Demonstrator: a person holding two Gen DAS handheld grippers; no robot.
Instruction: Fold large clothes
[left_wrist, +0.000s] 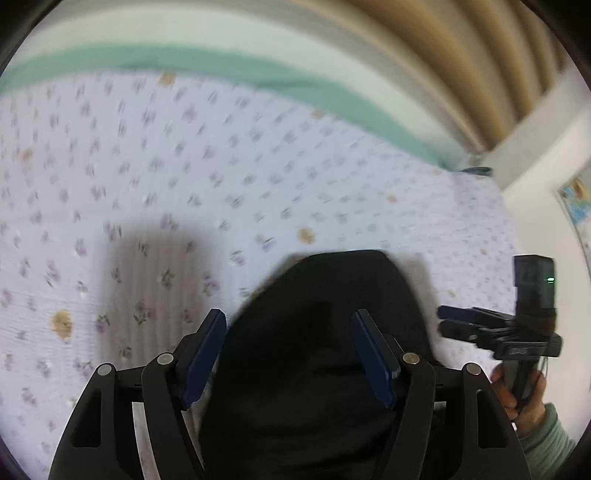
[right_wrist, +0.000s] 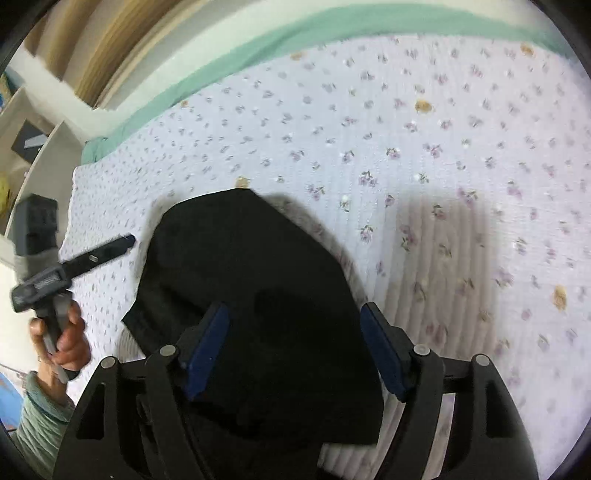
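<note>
A black garment (left_wrist: 317, 354), folded to a compact pile, lies on the floral bedspread (left_wrist: 155, 155). In the left wrist view the left gripper (left_wrist: 290, 325) stands with jaws wide apart; the garment sits between and beyond them, running from 6 up to 12 o'clock. The right gripper (left_wrist: 448, 323), at 3 o'clock just beside the garment's edge, looks closed. In the right wrist view, though, the right gripper (right_wrist: 295, 317) is spread open over the garment (right_wrist: 251, 280), the left gripper (right_wrist: 127, 242) at 9 o'clock.
</note>
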